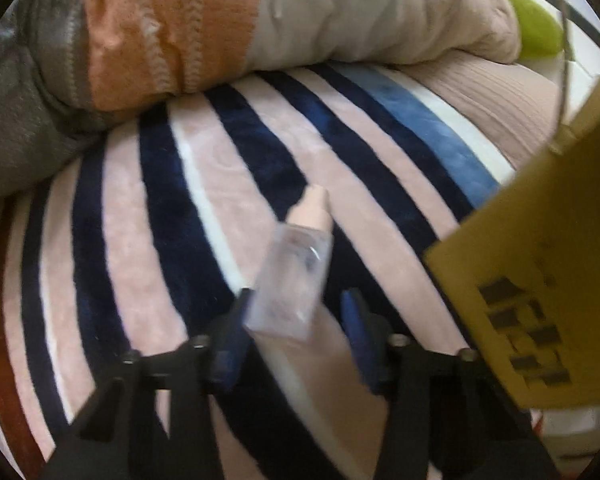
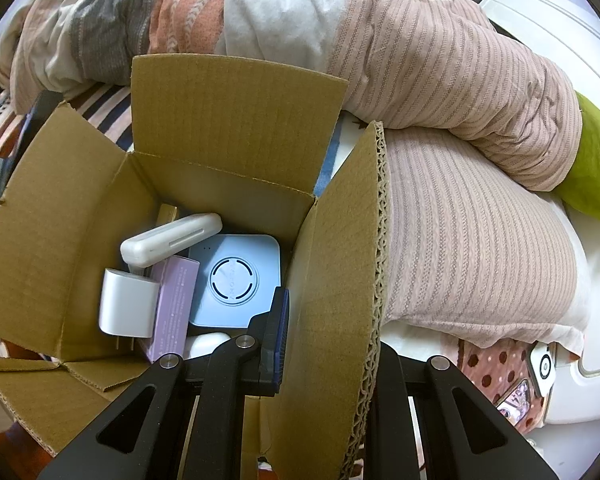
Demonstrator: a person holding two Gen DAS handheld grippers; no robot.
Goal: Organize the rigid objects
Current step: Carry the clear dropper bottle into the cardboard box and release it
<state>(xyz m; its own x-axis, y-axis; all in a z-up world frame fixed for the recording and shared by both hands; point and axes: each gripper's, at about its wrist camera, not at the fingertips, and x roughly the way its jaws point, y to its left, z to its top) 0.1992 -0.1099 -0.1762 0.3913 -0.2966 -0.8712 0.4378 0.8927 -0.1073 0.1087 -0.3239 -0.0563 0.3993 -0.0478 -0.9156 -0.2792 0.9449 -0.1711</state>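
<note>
In the left wrist view my left gripper [image 1: 296,312] stands open over a striped blanket [image 1: 160,208]. A small tube with a clear cap and pink body [image 1: 296,276] lies between its blue fingers, touching the left one; the image is blurred. The cardboard box [image 1: 540,264] is at the right edge. In the right wrist view my right gripper [image 2: 328,344] is shut on the right flap of the cardboard box [image 2: 340,280]. Inside lie a white case [image 2: 172,240], a blue square device [image 2: 236,276], a white charger [image 2: 128,308] and a purple box [image 2: 176,304].
Bunched bedding, grey, orange and pink [image 2: 420,60], lies behind the box. A green cushion [image 2: 596,172] sits at the right. A white container [image 2: 560,20] is at the far right, and a phone [image 2: 516,396] lies on dotted cloth.
</note>
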